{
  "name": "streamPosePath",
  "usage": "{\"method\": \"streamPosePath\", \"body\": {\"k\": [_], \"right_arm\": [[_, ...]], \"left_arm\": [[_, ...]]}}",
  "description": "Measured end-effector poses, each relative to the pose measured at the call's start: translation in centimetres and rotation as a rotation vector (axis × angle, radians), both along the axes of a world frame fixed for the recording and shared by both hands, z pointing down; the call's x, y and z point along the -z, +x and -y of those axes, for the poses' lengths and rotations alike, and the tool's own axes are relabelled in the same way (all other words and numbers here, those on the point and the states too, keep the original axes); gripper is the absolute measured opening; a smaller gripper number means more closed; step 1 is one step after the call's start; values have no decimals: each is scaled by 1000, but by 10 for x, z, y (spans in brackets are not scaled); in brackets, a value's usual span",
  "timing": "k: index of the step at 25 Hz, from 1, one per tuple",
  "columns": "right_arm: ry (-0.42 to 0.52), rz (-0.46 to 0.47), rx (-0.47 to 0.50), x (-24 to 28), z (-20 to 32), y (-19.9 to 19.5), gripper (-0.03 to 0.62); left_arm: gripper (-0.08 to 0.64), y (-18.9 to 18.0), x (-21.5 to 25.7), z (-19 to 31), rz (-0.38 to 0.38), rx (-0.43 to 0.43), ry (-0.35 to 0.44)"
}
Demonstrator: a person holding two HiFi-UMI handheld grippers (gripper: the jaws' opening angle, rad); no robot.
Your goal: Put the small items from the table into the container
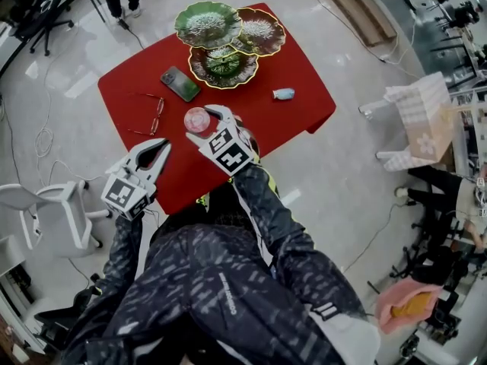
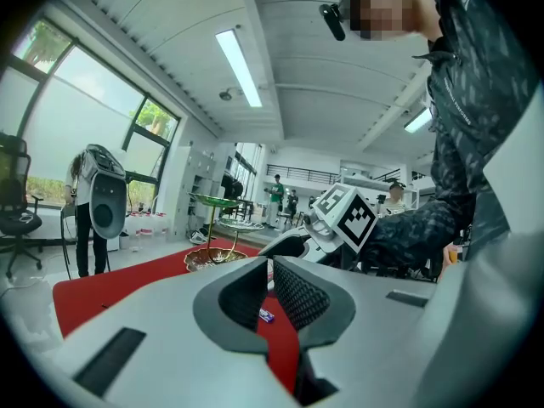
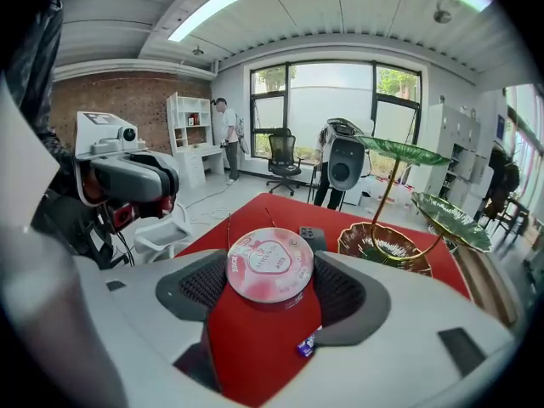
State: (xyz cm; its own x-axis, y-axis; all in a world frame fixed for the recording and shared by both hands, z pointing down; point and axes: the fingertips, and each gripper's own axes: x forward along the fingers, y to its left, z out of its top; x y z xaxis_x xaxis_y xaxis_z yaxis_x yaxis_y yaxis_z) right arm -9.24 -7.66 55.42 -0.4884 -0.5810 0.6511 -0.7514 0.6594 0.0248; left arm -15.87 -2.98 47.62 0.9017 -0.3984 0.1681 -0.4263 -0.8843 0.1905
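Pink tin [image 3: 270,266] lid-up in right gripper [image 3: 274,286]

No legible text anywhere. The pink tin [image 3: 269,264] lid has printed lettering around a centre label, too blurred to read. The white print line on the dark clothing [image 1: 227,293] is too small. The marker cubes [image 1: 230,152] carry black-and-white square codes only.

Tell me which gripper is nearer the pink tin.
Right. The right gripper is clamped on the pink tin, with a pad on each side. The left gripper is shut on nothing, apart from the tin, nearer the person over the red table edge.
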Motion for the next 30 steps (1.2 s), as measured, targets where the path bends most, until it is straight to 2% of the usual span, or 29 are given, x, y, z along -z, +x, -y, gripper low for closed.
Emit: {"method": "streamPosePath", "body": {"k": [5, 10, 21, 30], "right_arm": [[38, 8, -2, 23, 7, 4, 319], [63, 17, -11, 45, 13, 12, 319], [142, 44, 0, 104, 36, 23, 319], [174, 43, 17, 131, 66, 37, 319]], "left_arm": [[23, 6, 15, 7, -26, 10, 7], [23, 7, 19, 16, -1, 26, 13], [22, 21, 43, 35, -30, 47, 38], [23, 39, 60, 59, -33, 82, 60]]}}
